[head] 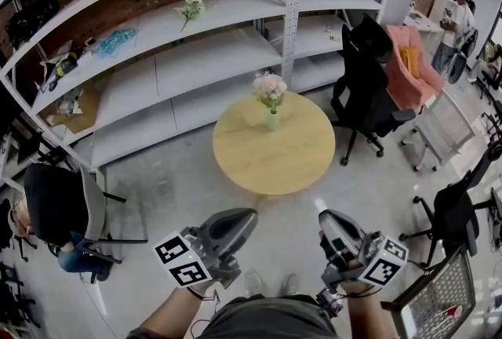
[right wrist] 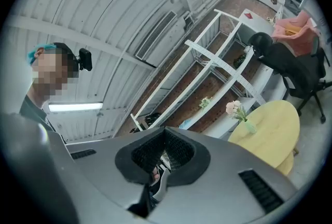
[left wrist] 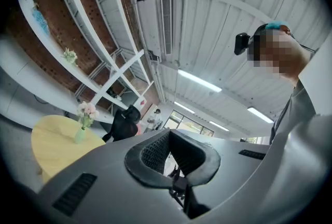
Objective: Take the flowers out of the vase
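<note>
A bunch of pale pink flowers (head: 269,86) stands in a small green vase (head: 272,121) on the round wooden table (head: 259,165), near its far edge. Both grippers hover low, close to the person's body and well short of the table. The left gripper (head: 249,213) and the right gripper (head: 321,208) are both shut with nothing in them, tips toward the table. From the left gripper view the flowers (left wrist: 86,110) and table (left wrist: 52,150) are far off at the left. The right gripper view has the flowers (right wrist: 236,109) and vase (right wrist: 250,126) far off at the right.
White shelving (head: 204,55) runs behind the table, with another flower bunch (head: 190,9) on a shelf. A black office chair (head: 365,78) and a pink-draped chair (head: 412,67) stand right of the table. A person (head: 455,23) stands far right; more chairs (head: 459,212) are nearby.
</note>
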`<state>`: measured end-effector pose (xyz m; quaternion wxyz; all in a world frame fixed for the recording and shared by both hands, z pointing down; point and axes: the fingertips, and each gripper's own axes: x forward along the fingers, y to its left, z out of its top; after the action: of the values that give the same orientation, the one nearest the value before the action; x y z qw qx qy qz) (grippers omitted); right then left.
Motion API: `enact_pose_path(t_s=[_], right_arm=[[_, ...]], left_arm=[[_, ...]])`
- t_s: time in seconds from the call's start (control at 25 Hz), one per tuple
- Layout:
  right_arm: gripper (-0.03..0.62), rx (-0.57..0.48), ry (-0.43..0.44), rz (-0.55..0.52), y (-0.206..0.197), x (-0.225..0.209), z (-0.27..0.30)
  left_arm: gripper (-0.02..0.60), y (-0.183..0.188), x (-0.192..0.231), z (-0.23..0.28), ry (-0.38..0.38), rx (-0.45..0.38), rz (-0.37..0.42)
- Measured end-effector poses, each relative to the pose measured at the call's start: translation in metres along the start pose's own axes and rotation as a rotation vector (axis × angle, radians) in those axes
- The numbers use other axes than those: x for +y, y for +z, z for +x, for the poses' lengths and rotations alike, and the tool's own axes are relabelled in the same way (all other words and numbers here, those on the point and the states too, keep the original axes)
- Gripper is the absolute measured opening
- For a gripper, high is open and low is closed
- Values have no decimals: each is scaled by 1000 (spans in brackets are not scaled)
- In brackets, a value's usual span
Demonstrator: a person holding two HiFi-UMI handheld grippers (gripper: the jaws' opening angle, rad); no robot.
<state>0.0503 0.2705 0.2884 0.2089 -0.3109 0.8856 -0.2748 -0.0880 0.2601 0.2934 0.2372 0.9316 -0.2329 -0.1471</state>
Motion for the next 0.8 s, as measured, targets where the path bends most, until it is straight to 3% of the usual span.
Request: enact_pose_path(t_s=[0.24,0.56,0.8], right_arm=[[13,-43,12,70,-2,-2,6],[14,-52,-2,67,-11,4,20],[14,-68,-37,63,4,-18,26]], left_arm=[[9,3,6,-11,-3,-2,0],[9,12,16,-23,-11,6,4],[8,18,33,-8,7,5,-3]])
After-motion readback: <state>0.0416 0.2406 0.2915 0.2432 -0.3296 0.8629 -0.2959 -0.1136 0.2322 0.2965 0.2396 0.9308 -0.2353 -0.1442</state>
